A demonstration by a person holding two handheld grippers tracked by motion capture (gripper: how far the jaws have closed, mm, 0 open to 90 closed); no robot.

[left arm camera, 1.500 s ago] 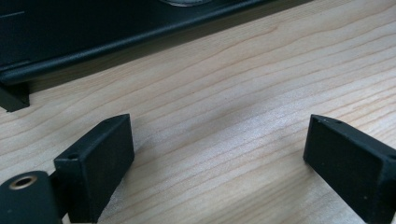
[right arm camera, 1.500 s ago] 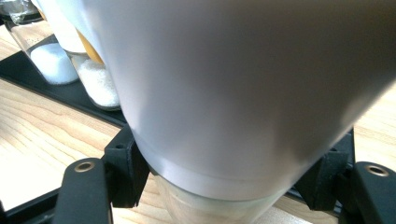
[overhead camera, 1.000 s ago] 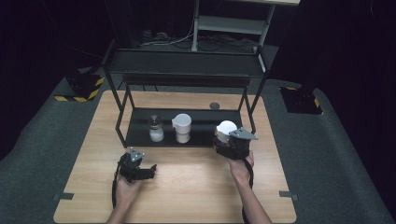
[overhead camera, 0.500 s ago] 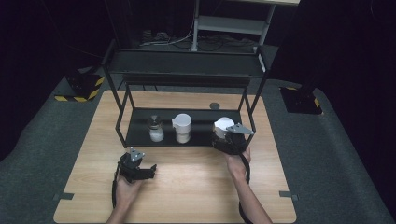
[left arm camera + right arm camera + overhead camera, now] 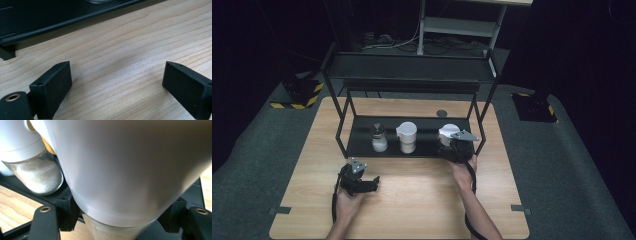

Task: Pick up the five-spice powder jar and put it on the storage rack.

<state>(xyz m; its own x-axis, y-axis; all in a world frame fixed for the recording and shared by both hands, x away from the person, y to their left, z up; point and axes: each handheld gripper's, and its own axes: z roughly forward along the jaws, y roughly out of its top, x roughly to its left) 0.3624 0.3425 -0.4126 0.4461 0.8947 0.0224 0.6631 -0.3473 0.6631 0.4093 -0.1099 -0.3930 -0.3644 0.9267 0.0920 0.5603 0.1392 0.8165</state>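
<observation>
Left gripper [image 5: 358, 181], at 7 o'clock on the table [image 5: 412, 210], rests with its jaws spread and nothing between them; leave it parked. Right gripper [image 5: 456, 145], at 3 o'clock on the rack's lower shelf [image 5: 362, 145], clamps the white-capped shaker [image 5: 130, 170] low on its body, beside the middle jar [image 5: 407, 137]. Lower it gently, clear of that neighbour. Its long axis looks upright, cap upward; keep it so.

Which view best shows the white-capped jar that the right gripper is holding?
The right gripper view: the white-capped jar looms close, with black jaw pads pressing both sides below its cap. In the high view it is small, partly behind the right gripper, at the rack's right end.
</observation>
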